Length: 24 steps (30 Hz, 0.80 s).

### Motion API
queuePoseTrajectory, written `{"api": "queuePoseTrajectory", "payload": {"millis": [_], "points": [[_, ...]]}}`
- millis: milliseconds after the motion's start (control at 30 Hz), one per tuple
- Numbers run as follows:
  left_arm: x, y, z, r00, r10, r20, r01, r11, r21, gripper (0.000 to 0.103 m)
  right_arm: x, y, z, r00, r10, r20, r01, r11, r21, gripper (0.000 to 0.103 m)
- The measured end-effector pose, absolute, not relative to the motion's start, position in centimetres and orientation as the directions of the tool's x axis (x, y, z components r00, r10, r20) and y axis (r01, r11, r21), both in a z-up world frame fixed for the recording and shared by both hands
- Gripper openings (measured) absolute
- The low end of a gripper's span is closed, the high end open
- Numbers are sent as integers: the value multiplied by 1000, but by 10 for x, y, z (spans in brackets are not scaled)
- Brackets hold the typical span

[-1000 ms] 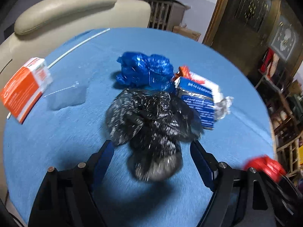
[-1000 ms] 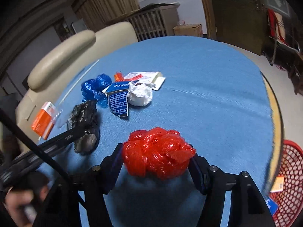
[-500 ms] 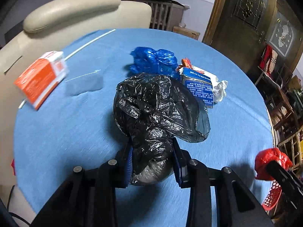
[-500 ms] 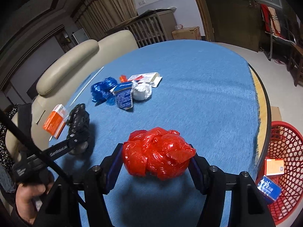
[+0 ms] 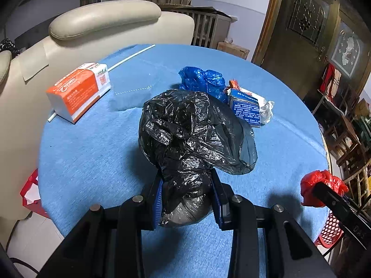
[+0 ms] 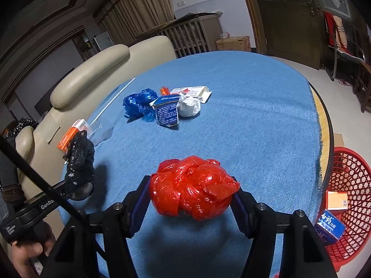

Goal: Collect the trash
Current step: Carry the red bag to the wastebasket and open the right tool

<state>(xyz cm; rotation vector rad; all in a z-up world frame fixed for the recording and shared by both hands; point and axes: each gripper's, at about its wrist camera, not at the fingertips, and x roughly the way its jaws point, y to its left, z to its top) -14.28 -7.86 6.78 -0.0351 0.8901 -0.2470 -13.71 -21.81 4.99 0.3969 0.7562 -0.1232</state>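
Blue cloth covers the round worktop [image 5: 97, 153]. Open a second ago, the left hand-held gripper [image 5: 185, 197] now pinches the crumpled black plastic bag [image 5: 192, 134]; the right hand-held gripper [image 6: 190, 199] clamps a red plastic wad [image 6: 192, 187], both ready for the red mesh basket [image 6: 350, 176].

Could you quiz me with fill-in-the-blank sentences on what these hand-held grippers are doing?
1. The left hand-held gripper is shut on a crumpled ____ plastic bag.
2. The right hand-held gripper grips a ____ bag.
3. The basket beside the table is coloured ____.

Missing words: black; red; red
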Motion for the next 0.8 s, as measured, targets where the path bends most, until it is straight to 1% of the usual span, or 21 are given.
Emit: {"api": "queuePoseTrajectory", "payload": {"millis": [800], "points": [[-154, -96, 79, 622, -220, -752, 245, 966, -80, 37, -155, -220, 62, 753, 40, -657, 238, 914, 329, 67]]}}
